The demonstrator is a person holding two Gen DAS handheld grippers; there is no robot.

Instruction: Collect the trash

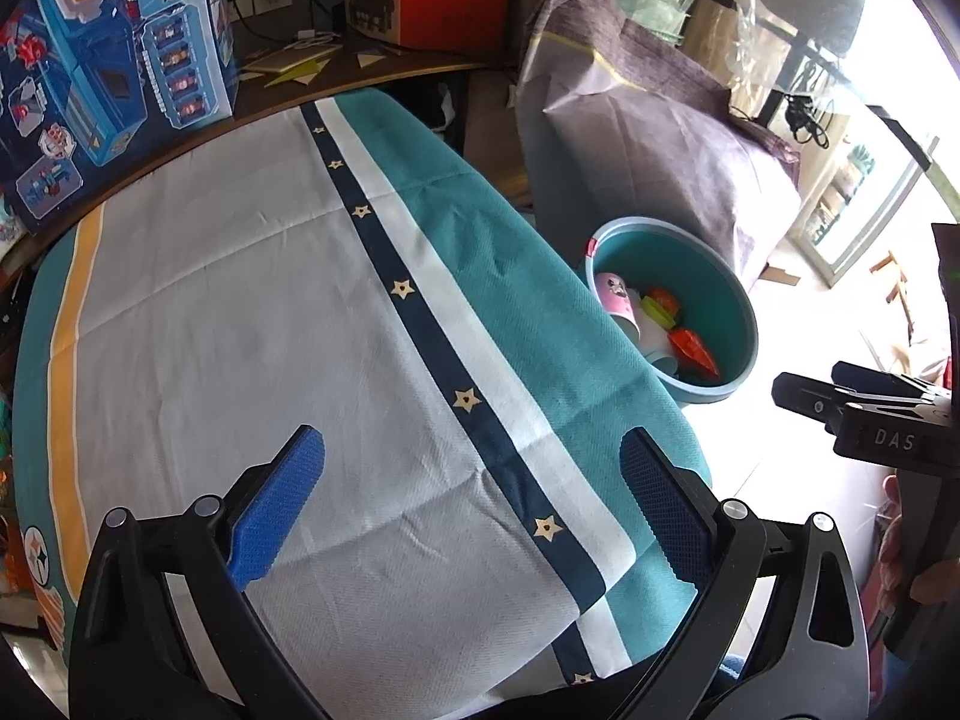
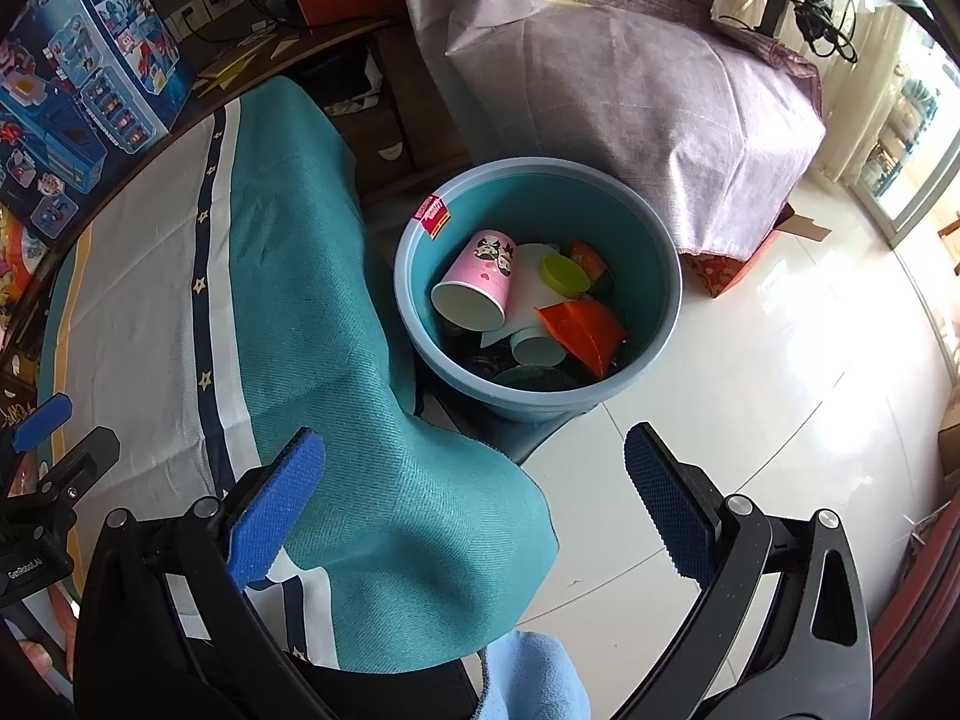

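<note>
Gaping right tool (image 2: 474, 504), trash-filled bucket (image 2: 654, 240)

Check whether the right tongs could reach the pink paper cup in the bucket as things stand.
Probably yes. The right tongs are open and empty, the blue bucket has no lid, and the pink paper cup lies on top of the other trash. Only the hanging tablecloth is nearby, left of the path.

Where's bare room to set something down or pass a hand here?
Free: the grey middle of the tablecloth, between its yellow stripe and star-dotted navy stripe; also the white floor tiles right of the bucket. Crowded: the bucket, full of cups and wrappers, and the desk edge behind with the toy box.
</note>
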